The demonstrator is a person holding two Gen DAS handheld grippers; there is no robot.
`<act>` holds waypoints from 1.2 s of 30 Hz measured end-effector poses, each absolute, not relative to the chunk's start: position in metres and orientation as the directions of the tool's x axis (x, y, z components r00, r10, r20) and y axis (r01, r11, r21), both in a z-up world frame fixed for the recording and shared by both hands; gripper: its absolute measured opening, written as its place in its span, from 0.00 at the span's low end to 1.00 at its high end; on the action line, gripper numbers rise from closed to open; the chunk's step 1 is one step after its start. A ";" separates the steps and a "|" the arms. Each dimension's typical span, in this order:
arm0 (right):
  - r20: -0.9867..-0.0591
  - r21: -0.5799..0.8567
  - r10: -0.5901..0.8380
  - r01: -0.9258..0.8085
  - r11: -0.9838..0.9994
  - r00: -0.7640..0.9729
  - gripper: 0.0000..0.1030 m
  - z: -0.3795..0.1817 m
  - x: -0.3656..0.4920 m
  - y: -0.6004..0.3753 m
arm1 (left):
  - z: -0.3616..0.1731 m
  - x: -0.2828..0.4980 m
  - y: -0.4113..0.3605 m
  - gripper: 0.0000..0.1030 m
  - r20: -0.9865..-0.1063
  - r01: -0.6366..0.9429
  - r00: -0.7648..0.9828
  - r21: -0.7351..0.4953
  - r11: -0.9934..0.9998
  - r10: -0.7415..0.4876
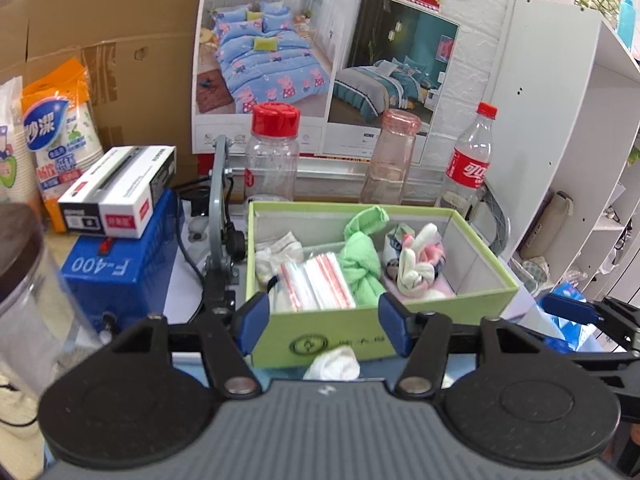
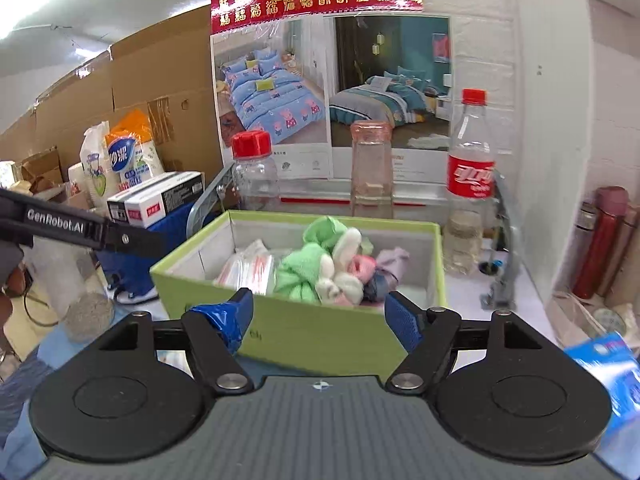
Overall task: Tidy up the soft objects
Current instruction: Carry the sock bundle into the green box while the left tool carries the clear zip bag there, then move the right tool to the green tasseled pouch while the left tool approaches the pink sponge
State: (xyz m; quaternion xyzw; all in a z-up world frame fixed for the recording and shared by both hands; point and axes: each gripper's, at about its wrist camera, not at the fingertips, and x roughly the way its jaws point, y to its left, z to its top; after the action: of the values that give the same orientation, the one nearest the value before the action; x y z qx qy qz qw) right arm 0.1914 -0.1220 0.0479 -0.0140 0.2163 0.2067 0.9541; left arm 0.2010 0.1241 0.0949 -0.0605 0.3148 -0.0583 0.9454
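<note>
A green box [image 1: 340, 340] [image 2: 320, 332] sits on the table in front of both grippers. Inside lie a knotted green cloth [image 1: 360, 256] [image 2: 300, 272], rolled socks in white, pink and blue [image 1: 416, 256] [image 2: 352, 272], white socks [image 1: 276, 252] and clear zip bags [image 1: 316, 284] [image 2: 248, 270]. A white sock [image 1: 334, 364] lies on the table against the box's front wall. My left gripper [image 1: 322, 322] is open and empty, just above that sock. My right gripper [image 2: 320, 320] is open and empty before the box; it also shows at the right of the left wrist view [image 1: 576, 308].
Behind the box stand a red-capped jar [image 1: 274, 152], a pink bottle [image 1: 390, 156] and a cola bottle [image 1: 468, 160]. A blue machine [image 1: 120, 272] with a carton [image 1: 120, 190] sits left. A white shelf [image 1: 560, 120] stands right. A blue packet [image 2: 608, 372] lies right.
</note>
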 end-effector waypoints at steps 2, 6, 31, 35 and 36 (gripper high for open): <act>-0.432 0.038 0.358 -0.380 0.924 0.828 0.58 0.042 0.168 -0.133 | 0.090 0.187 0.125 0.60 -0.596 0.065 0.791 -0.144 0.987 -0.139; -0.467 -0.010 0.262 -0.301 0.953 0.844 0.59 0.028 0.123 -0.161 | 0.075 0.160 0.132 0.60 -0.619 0.024 0.777 -0.145 0.989 -0.110; -0.536 0.074 0.317 -0.330 0.941 0.783 0.61 -0.039 0.076 -0.136 | -0.008 0.127 0.153 0.60 -0.777 -0.181 0.629 -0.125 0.975 0.018; -0.585 0.039 0.308 -0.353 0.935 0.751 0.61 -0.050 0.102 -0.121 | -0.007 0.124 0.163 0.60 -0.780 -0.204 0.625 -0.114 0.972 0.039; -0.600 0.014 0.284 -0.346 0.938 0.748 0.61 -0.053 0.107 -0.120 | -0.007 0.123 0.165 0.60 -0.779 -0.208 0.625 -0.112 0.972 0.044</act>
State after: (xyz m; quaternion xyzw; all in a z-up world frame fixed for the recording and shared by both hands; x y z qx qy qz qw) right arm 0.1067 -0.1202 -0.0534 -0.0492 0.3122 0.1687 0.9336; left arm 0.1230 0.1648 -0.0065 -0.0960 0.4270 0.0702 0.8964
